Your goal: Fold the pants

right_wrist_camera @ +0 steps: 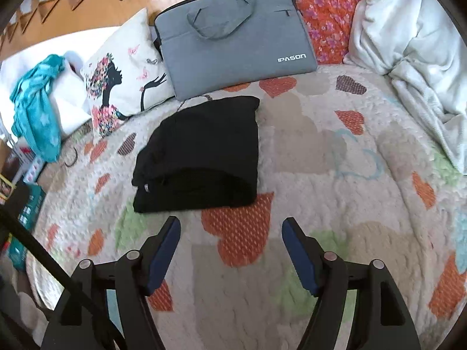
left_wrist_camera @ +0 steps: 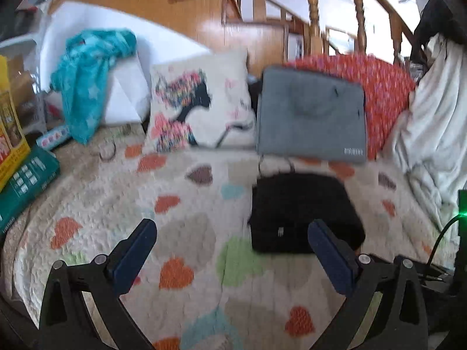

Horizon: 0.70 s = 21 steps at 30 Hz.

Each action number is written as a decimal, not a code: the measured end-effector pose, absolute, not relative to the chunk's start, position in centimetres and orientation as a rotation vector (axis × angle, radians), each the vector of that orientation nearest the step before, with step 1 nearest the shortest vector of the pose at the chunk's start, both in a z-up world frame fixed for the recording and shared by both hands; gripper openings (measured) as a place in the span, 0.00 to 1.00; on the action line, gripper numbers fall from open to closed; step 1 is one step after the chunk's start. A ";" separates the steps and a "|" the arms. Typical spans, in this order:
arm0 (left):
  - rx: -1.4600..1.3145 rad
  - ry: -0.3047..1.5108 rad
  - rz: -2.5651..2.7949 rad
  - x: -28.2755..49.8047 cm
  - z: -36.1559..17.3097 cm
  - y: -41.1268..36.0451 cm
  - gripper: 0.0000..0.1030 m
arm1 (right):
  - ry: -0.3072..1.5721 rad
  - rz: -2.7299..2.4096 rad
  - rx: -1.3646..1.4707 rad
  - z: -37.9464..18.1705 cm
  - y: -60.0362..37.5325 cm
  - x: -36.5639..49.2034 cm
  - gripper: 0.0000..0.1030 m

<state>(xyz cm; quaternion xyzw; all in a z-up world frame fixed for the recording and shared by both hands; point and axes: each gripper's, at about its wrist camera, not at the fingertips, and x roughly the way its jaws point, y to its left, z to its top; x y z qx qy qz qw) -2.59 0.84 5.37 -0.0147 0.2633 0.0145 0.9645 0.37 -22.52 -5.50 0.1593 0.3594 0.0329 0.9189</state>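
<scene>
Left tongs (left_wrist_camera: 232, 230) spread wide, right tongs (right_wrist_camera: 231, 227) likewise, both empty

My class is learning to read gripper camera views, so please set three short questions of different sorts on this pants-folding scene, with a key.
1. True or false: the black pants lie in a folded bundle on the heart-patterned quilt.
2. Multiple choice: what lies just beyond the pants? A) a grey laptop bag B) a green bucket C) a wooden chair
3. Fill in: both the left gripper and the right gripper are ____ and hold nothing.

Key: 1 true; 2 A, the grey laptop bag; 3 open.
</scene>
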 end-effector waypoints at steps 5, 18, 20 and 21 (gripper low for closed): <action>-0.059 0.610 0.013 -2.5 3.8 0.9 1.00 | 0.726 0.056 0.267 -5.5 -21.5 0.1 0.77; -0.019 0.703 -0.025 -1.2 1.0 -0.5 1.00 | 0.770 0.056 0.231 -7.4 -20.4 2.0 0.79; -0.024 0.723 -0.028 -0.8 0.5 -0.5 1.00 | 0.774 0.047 0.231 -7.6 -20.5 2.2 0.79; -0.026 0.727 -0.030 -0.6 0.4 -0.4 1.00 | 0.777 0.045 0.232 -7.7 -20.5 2.3 0.79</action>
